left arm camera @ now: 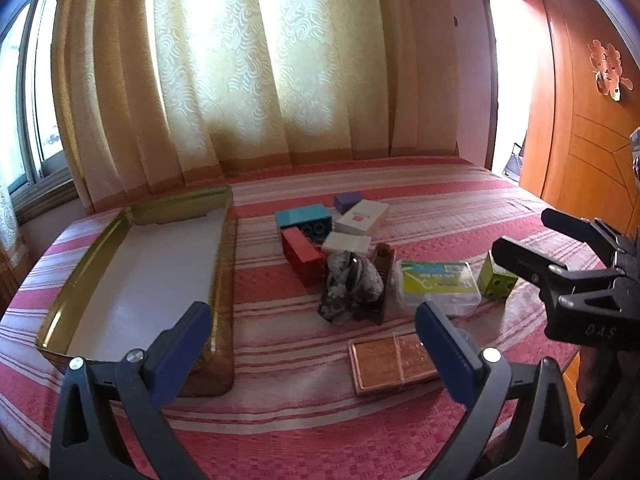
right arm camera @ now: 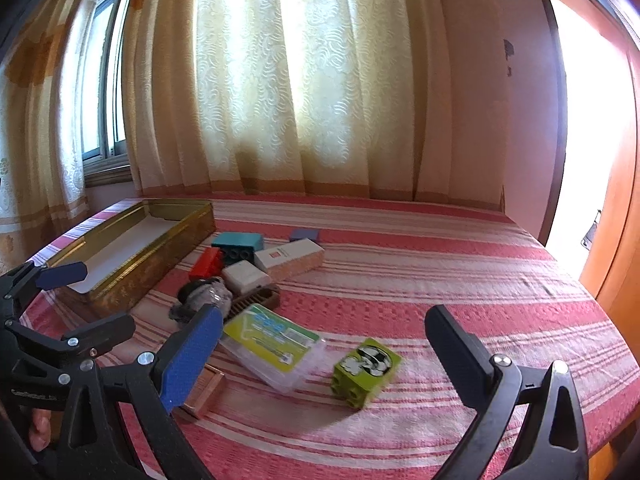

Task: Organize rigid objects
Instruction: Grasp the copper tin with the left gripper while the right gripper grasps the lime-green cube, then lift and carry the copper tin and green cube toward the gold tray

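Both grippers hover above the striped cloth [right arm camera: 440, 264], fingers spread wide and holding nothing. The left gripper [left arm camera: 312, 328] faces the gap between tin [left arm camera: 224, 280] and clutter; the right gripper [right arm camera: 324, 336] brackets the green block [right arm camera: 366, 370], judged the likely first pick. The tin lies open at the left, apparently to receive the objects, all of which lie outside it. The clear box [right arm camera: 276, 346] lies just beside the green block. The teal block [left arm camera: 304, 220], red block [left arm camera: 304, 254], white box [left arm camera: 362, 216], dark bundle [left arm camera: 348, 286] and copper case [left arm camera: 390, 364] crowd the middle, mostly touching, complicating clean grasps.
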The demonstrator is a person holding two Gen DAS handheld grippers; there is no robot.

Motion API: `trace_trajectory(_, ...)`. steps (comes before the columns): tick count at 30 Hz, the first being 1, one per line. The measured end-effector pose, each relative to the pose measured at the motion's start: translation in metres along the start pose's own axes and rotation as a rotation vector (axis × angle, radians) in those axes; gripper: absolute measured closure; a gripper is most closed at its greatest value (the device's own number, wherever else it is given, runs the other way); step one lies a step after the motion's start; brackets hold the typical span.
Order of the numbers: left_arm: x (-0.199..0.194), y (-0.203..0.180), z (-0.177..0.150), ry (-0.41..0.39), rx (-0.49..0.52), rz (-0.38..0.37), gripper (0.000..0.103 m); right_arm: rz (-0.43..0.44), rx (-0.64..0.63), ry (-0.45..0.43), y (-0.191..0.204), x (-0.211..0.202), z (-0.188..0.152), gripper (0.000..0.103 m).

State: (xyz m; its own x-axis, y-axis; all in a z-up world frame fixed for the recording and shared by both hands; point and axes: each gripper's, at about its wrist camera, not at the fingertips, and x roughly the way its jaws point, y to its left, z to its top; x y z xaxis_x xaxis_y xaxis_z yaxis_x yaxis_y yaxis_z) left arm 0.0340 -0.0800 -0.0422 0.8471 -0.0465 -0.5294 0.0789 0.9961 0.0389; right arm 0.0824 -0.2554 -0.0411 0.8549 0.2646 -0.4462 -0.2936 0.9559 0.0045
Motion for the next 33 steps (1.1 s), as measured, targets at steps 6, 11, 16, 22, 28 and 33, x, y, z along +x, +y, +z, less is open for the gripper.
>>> trace_trajectory(6, 0.013, -0.013, -0.007, 0.057, 0.007, -0.061, 0.0, -0.032, -0.001, 0.021, -0.012, 0.006, -0.011, 0.001)
trace_trajectory(11, 0.027, -0.033, -0.014, 0.119, 0.041, -0.118, 0.0, -0.034, -0.003, 0.057, -0.022, 0.013, -0.021, 0.001)
trace_trajectory(16, 0.038, -0.048, -0.018, 0.164, 0.084, -0.13, 0.0, -0.033, -0.019, 0.095, -0.023, 0.022, -0.023, 0.001)
trace_trajectory(22, 0.05, -0.044, -0.018, 0.203, 0.049, -0.14, 0.001, -0.034, -0.023, 0.16, -0.026, 0.036, -0.02, 0.003)
trace_trajectory(28, 0.056, -0.039, -0.018, 0.225, 0.021, -0.176, 0.015, 0.015, 0.04, 0.22, -0.037, 0.048, -0.02, 0.019)
trace_trajectory(33, 0.056, -0.036, -0.019, 0.219, 0.017, -0.198, 0.021, 0.038, -0.015, 0.274, -0.028, 0.057, -0.024, 0.051)
